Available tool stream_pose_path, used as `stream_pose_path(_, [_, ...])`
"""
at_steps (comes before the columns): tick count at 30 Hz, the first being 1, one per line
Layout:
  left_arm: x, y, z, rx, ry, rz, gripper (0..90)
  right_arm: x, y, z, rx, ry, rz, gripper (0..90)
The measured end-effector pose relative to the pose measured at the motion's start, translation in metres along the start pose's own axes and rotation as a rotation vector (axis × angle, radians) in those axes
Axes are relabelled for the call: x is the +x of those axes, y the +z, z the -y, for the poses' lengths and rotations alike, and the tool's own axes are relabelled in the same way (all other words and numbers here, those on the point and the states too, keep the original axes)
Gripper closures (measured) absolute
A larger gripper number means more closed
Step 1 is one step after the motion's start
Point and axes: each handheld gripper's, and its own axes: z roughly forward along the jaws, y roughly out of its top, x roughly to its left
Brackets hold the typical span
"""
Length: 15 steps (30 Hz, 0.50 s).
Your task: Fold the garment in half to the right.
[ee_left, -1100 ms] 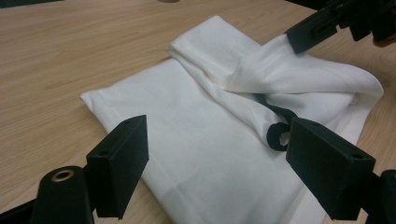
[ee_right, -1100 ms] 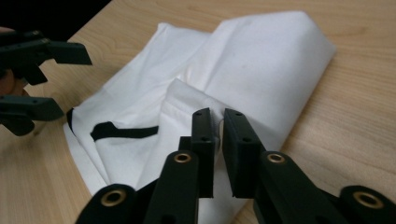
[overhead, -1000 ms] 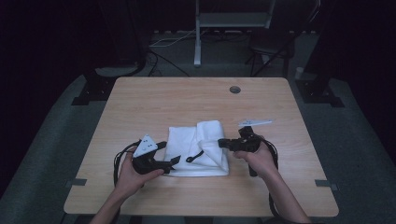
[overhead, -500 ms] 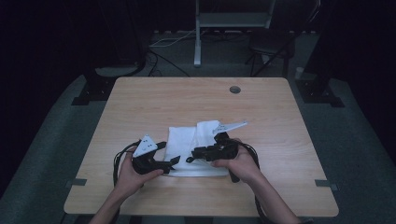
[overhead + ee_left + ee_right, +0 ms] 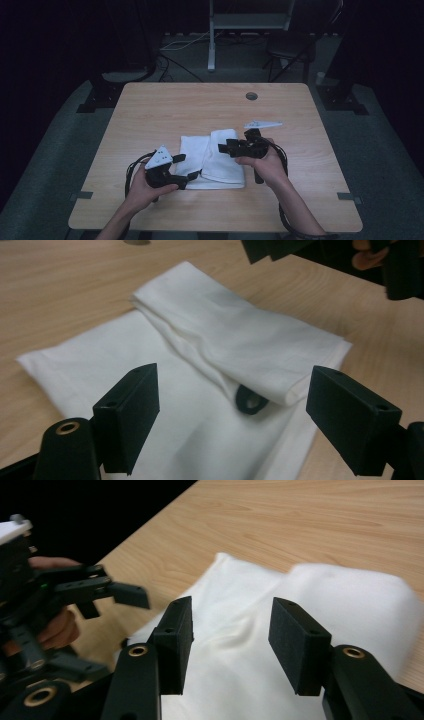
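Right claw (image 5: 230,645), just opening, hangs empty above white towel (image 5: 310,610); left claw (image 5: 232,425) gapes wide.

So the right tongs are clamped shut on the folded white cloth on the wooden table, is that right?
Not quite. The right tongs stand open above the folded white cloth on the wooden table; their jaws have just been opening, with nothing pinched between them. The right gripper view shows it.

High view: looked down and forward from above, far off, worktop (image 5: 210,105) mid-frame.
Gripper views: rode low and close over the white cloth (image 5: 200,390).
Shared: that cloth, frame centre throughout.
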Motion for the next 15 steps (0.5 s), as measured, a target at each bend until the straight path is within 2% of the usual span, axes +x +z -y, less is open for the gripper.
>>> stream_pose_path(3, [-0.003,0.006,-0.002,0.034,-0.036,0.011,20.9,-0.004,-0.001,0.002,-0.005,0.008,0.010,51.0])
stream_pose_path(6, [-0.007,0.012,-0.005,0.065,-0.032,0.022,21.3,-0.005,-0.002,0.003,-0.005,0.017,0.015,50.2])
stream_pose_path(8, [-0.008,0.014,-0.005,0.069,-0.029,0.027,32.0,-0.005,-0.002,0.002,-0.008,0.015,0.017,49.5])
stream_pose_path(12, [-0.008,0.024,-0.007,0.111,-0.041,0.017,32.9,-0.007,-0.004,0.001,-0.017,0.016,0.035,48.6])
stream_pose_path(15, [-0.010,0.028,-0.007,0.124,-0.039,0.026,40.4,-0.009,-0.008,-0.001,-0.032,0.013,0.058,45.5])
